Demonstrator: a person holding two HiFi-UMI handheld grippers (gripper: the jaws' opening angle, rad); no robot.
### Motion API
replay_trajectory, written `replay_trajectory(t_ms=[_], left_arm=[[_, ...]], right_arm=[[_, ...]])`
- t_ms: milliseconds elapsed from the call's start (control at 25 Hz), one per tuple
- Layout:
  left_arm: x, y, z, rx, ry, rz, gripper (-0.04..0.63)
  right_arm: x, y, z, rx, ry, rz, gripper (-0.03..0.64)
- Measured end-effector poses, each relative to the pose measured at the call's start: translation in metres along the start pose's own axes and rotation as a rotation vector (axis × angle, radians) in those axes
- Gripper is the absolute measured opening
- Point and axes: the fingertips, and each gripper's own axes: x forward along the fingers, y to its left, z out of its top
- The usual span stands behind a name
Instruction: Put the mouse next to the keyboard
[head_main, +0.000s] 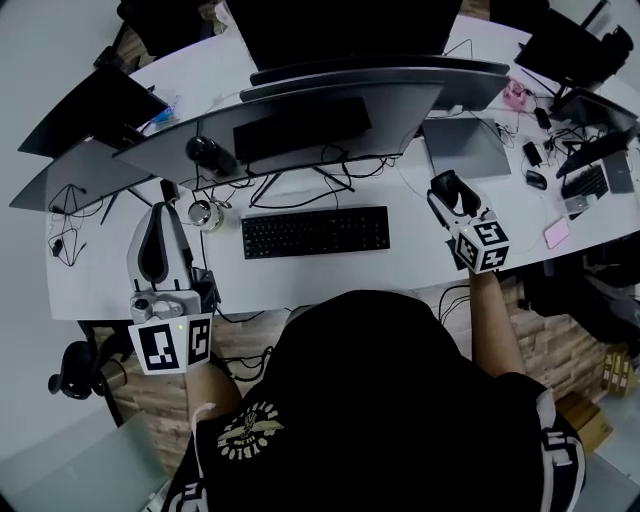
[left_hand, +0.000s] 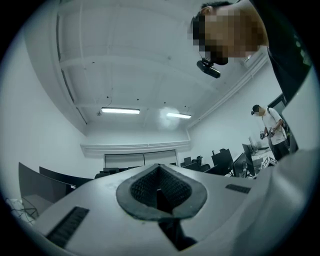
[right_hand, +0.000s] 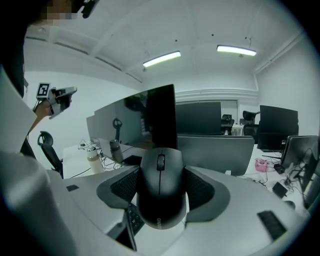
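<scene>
A black keyboard (head_main: 315, 232) lies on the white desk (head_main: 100, 280), in front of the curved monitors. My right gripper (head_main: 453, 196) hovers over the desk to the right of the keyboard, shut on a black mouse (head_main: 451, 190). In the right gripper view the mouse (right_hand: 160, 190) fills the space between the grey pads (right_hand: 205, 192), with its wheel facing up, and a corner of the keyboard (right_hand: 134, 220) shows below it. My left gripper (head_main: 158, 243) is held at the keyboard's left, tilted upward. Its jaws (left_hand: 160, 187) are shut on nothing.
Curved monitors (head_main: 300, 125) stand behind the keyboard, with cables and a small bottle (head_main: 203, 213) at their foot. A laptop (head_main: 466, 146), a second mouse (head_main: 536, 180) and a pink phone (head_main: 556, 234) lie to the right. Another person (left_hand: 271, 131) stands in the distance.
</scene>
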Motion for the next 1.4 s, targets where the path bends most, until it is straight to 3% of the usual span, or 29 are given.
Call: replay_trajectory(t_ms=[280, 560, 1400], left_arm=[[-0.003, 0.0, 0.004, 0.029, 0.018, 0.007, 0.002], [-0.013, 0.005, 0.011, 0.005, 0.005, 0.033, 0.002], [-0.044, 0.033, -0.004, 0.008, 0.109, 0.091, 0.002]], right_arm=[[0.025, 0.002, -0.043, 0.068, 0.061, 0.015, 0.282], [0.038, 0.0, -0.08, 0.086, 0.138, 0.012, 0.282], [0.079, 0.009, -0.214, 0.149, 0.421, -0.019, 0.282]])
